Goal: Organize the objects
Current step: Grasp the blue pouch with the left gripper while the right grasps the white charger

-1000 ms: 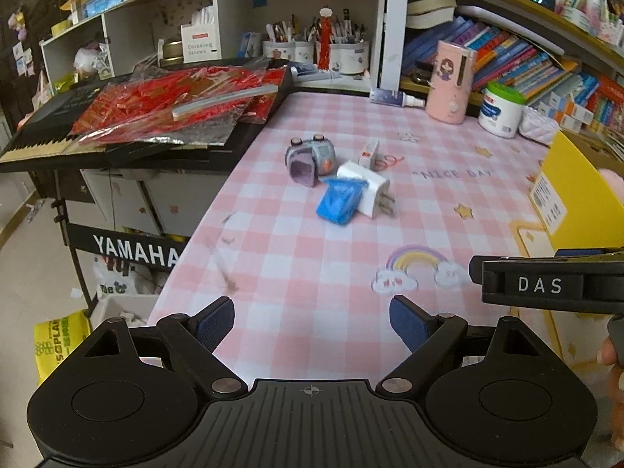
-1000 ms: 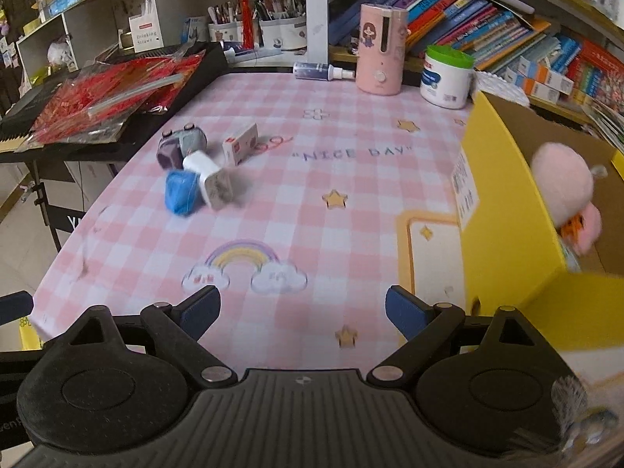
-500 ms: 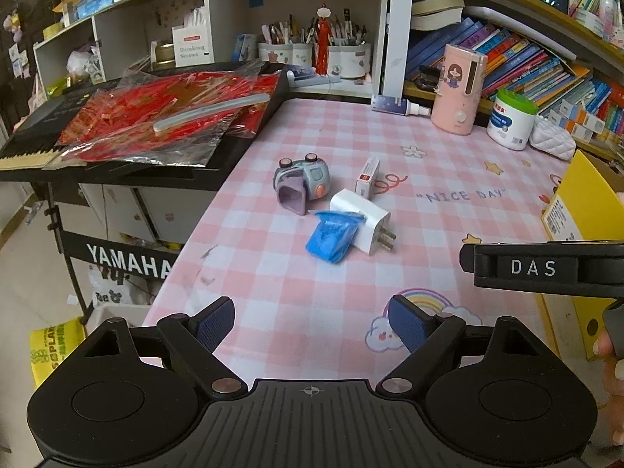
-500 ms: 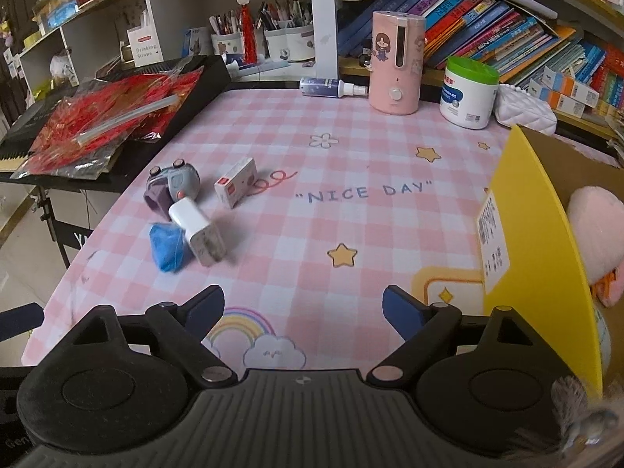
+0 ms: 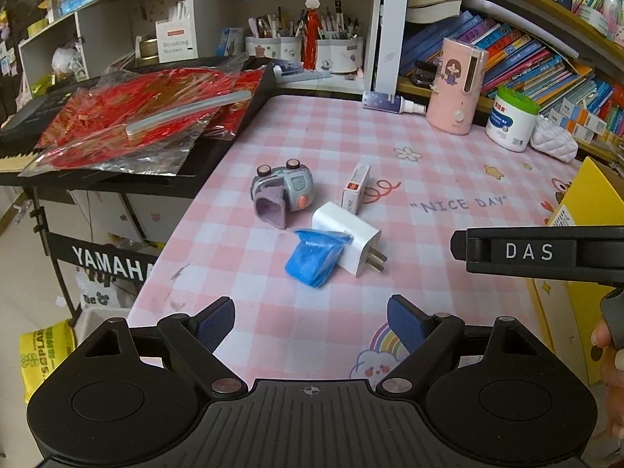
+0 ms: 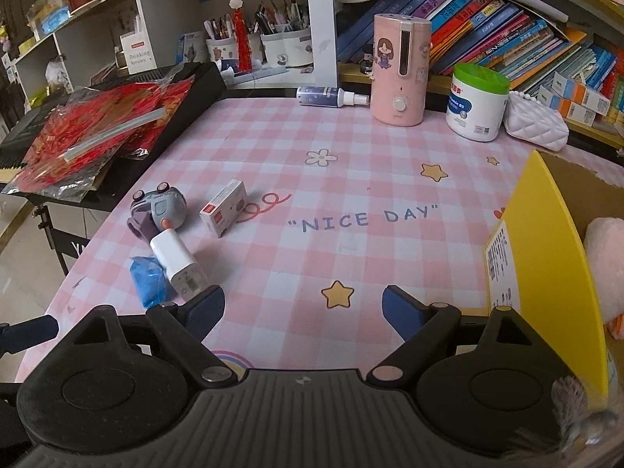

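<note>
Left claw: blue pads spread wide, nothing between them, poised over the near part of the pink checked desk. Right claw: pads likewise spread and empty, above the desk beside a yellow box; its black body, marked "DAS", enters the left view from the right.

Things to organize, clustered near the desk's left edge: a grey-purple toy, lying farthest back; a small red-and-white carton just right of it; a white plug adapter in front, prongs toward the camera; a crumpled blue wrapper touching the adapter's left side. In the right view the adapter lies just ahead of the left pad, apart from it.

Yellow box: open, at the desk's right edge, with a pink plush inside.

Rear of desk: spray bottle lying flat, pink humidifier upright, white jar with green lid.

Left of desk: keyboard bearing red foil packets.
</note>
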